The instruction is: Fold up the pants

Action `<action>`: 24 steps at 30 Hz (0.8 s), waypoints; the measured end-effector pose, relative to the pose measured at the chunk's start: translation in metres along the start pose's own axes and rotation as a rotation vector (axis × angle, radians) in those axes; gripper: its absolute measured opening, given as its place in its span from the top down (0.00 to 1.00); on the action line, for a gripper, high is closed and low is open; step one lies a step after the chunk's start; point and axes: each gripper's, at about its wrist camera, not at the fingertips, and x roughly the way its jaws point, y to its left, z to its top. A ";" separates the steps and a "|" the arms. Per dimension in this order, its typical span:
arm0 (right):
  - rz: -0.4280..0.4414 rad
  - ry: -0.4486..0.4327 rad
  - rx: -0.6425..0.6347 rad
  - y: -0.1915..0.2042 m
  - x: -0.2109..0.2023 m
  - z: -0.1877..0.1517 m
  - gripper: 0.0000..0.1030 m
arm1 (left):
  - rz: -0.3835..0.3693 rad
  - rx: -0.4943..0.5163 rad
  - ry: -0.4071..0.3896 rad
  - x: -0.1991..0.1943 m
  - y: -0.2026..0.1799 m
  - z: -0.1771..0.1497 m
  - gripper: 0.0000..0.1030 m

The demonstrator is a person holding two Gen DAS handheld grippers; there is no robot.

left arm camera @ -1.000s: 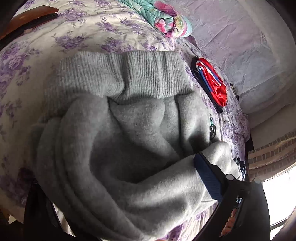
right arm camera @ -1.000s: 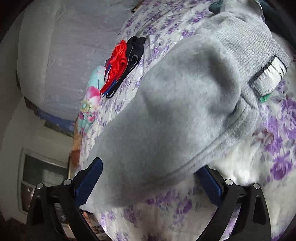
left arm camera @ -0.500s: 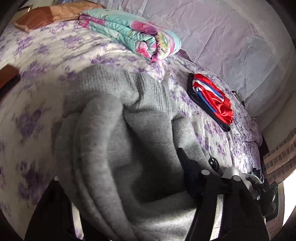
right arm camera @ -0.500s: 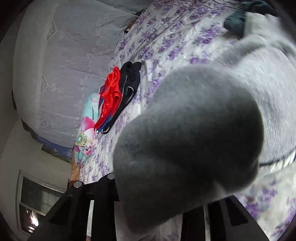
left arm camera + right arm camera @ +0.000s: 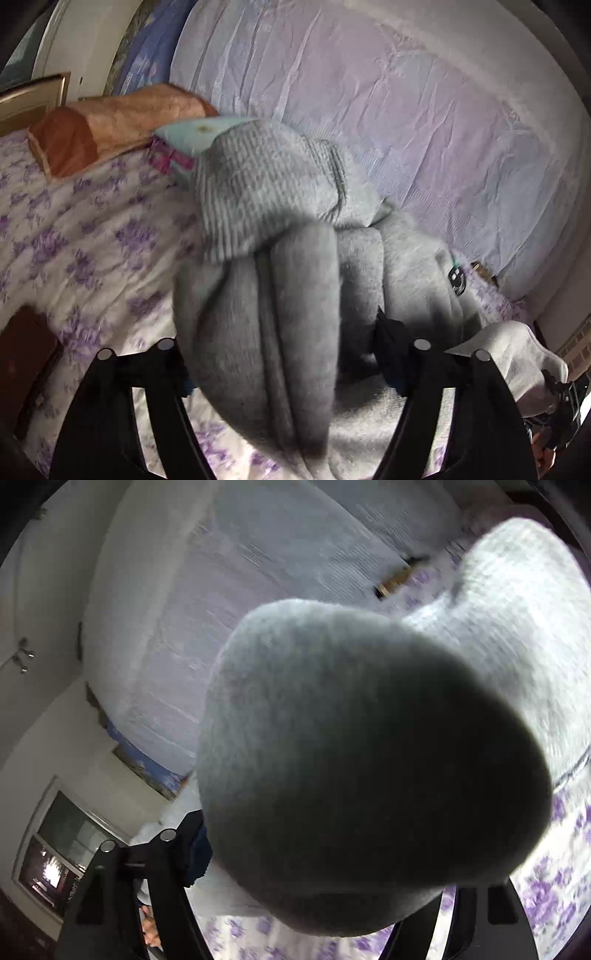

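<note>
Both tongs, left and right, clamp bunched grey pants, ribbed waistband farthest.

Bed sheet: white, purple floral print, fills the lower part of both views. Pale lilac curtain, creased, covers the wall behind the bed; looks grey-white in the right wrist view. Orange-brown pillow at the bed's far end. Wooden frame edge top left, possibly a headboard. Window in a plain light wall, lower left. Soft daylight.
</note>
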 end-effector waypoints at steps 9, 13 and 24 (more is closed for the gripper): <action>0.042 0.035 0.202 -0.094 -0.024 -0.056 0.26 | 0.018 -0.161 0.188 0.026 0.101 -0.075 0.27; 0.058 -0.009 0.191 -0.101 -0.041 -0.077 0.23 | 0.018 -0.091 0.162 0.032 0.094 -0.091 0.11; 0.185 -0.139 0.312 -0.133 -0.070 -0.091 0.34 | 0.061 -0.079 0.109 0.059 0.072 -0.086 0.05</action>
